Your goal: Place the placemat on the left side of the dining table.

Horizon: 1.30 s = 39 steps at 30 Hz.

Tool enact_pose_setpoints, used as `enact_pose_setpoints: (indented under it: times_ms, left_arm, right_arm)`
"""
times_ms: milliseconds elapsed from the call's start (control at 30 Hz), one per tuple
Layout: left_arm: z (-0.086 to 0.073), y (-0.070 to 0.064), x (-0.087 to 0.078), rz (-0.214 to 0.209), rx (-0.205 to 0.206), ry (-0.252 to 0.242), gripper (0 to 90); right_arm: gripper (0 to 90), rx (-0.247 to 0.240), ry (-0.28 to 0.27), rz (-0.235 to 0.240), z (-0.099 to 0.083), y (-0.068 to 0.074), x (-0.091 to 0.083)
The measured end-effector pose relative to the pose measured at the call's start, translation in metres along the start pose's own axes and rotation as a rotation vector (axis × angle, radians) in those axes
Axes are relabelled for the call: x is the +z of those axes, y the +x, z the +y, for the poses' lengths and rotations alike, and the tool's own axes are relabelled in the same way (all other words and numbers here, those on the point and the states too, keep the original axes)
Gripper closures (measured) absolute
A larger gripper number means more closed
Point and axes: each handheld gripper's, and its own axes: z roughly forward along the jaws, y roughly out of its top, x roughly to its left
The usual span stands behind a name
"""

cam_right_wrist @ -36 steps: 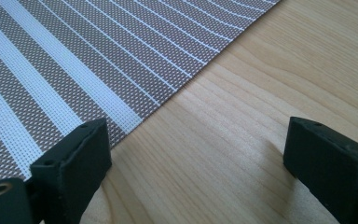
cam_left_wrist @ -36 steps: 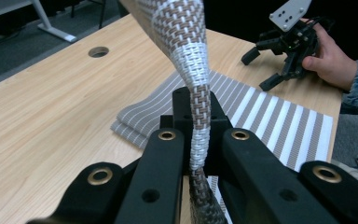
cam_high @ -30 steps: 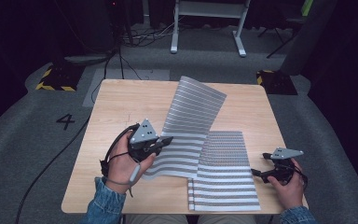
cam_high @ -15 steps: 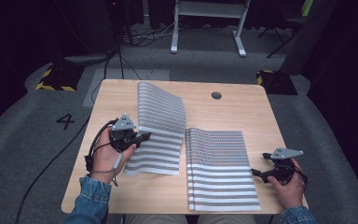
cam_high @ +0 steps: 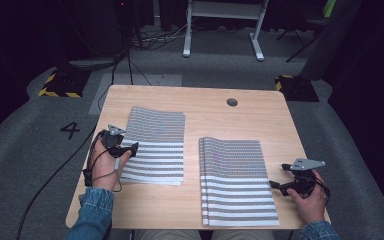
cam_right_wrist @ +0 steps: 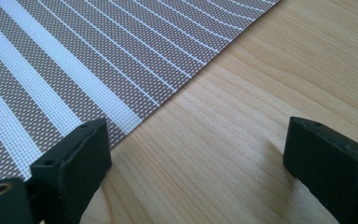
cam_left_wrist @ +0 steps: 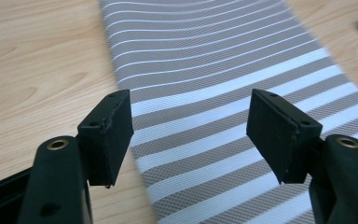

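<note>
Now flat: striped placemat (cam_high: 155,145) on the left half of the table (cam_high: 205,107), far half no longer lifted off the wood as half a second ago. Just beside its left edge, left gripper (cam_high: 127,148), jaws spread wide over the near left border, gripping nothing; earlier set further over the mat. Near the front right corner, stack of striped placemats (cam_high: 237,182), unmoved. At its right edge, right gripper (cam_high: 276,185), jaws likewise apart, same spot as before.
</note>
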Motion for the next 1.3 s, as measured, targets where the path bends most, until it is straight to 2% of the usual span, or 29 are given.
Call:
enact_pose_setpoints:
  times_ms: [133,167,200,267,300,367,533,600,667,800,867,933,1000,1033,1067,1100,1133,1167,1233,1267,1300]
  left_arm:
    - [0.003,-0.024,-0.003,-0.074,0.047,-0.047,32.0]
    - [0.003,-0.024,-0.003,-0.074,0.047,-0.047,32.0]
    - [0.003,-0.04,-0.004,-0.131,0.073,-0.072,31.9]
    - [0.002,-0.053,-0.003,-0.161,0.102,-0.085,31.7]
    - [0.001,-0.06,-0.003,-0.186,0.136,-0.073,31.7]
    - [-0.002,-0.073,-0.001,-0.218,0.18,-0.07,31.6]
    - [-0.014,-0.098,0.009,-0.296,0.215,-0.049,31.6]
    - [-0.02,-0.106,0.014,-0.312,0.233,-0.037,31.5]
    - [-0.027,-0.114,0.022,-0.325,0.273,-0.007,31.3]
    - [-0.039,-0.125,0.032,-0.341,0.294,0.046,30.5]
    - [-0.044,-0.13,0.037,-0.357,0.335,0.108,28.9]
    - [-0.047,-0.133,0.042,-0.355,0.351,0.137,28.5]
    - [-0.048,-0.135,0.045,-0.337,0.35,0.127,28.1]
    - [-0.048,-0.136,0.046,-0.347,0.334,0.133,29.0]
    - [-0.047,-0.135,0.045,-0.32,0.337,0.139,30.1]
    - [-0.046,-0.135,0.047,-0.319,0.348,0.124,31.4]
    - [-0.046,-0.135,0.047,-0.305,0.341,0.123,32.6]
    - [-0.045,-0.135,0.049,-0.284,0.356,0.112,33.1]
    - [-0.045,-0.138,0.05,-0.278,0.334,0.108,29.7]
    - [-0.044,-0.138,0.05,-0.264,0.344,0.098,29.9]
    - [-0.045,-0.139,0.052,-0.267,0.334,0.097,29.9]
  right_arm:
    - [7.5,-0.002,0.0,0.001,0.0,0.0,0.0]
    - [7.5,0.004,-0.001,0.0,0.0,0.0,0.0]
    - [7.5,0.001,0.0,0.0,0.0,0.0,0.0]
    - [7.5,0.003,-0.001,0.0,0.0,0.0,0.0]
    - [7.5,0.003,-0.001,0.0,0.0,0.0,0.0]
    - [7.5,0.003,-0.001,0.0,0.0,0.0,0.0]
    - [7.5,0.003,-0.001,0.0,0.0,0.0,0.0]
    - [7.5,0.003,-0.001,0.0,0.0,0.0,0.0]
    - [7.5,0.003,-0.001,0.0,0.0,0.0,0.0]
    - [7.5,0.003,-0.001,0.0,0.0,0.0,0.0]
    - [7.5,0.004,-0.001,0.0,0.0,0.0,0.0]
    - [7.5,0.004,-0.001,0.0,0.0,0.0,0.0]
    - [7.5,0.003,-0.001,0.0,0.0,0.0,0.0]
    - [7.5,0.003,-0.002,0.0,0.0,0.0,0.0]
    - [7.5,0.002,-0.001,0.0,0.0,0.0,0.0]
    - [7.5,0.003,-0.003,0.0,0.0,0.0,0.0]
    - [7.5,0.003,-0.004,-0.001,0.0,0.0,0.001]
    - [7.5,0.004,-0.004,0.0,0.0,0.0,0.001]
    - [7.5,0.003,-0.003,-0.001,0.0,0.0,0.001]
    - [7.5,0.004,-0.003,-0.001,0.0,0.0,0.001]
    - [7.5,0.005,-0.003,0.0,0.0,0.0,0.001]
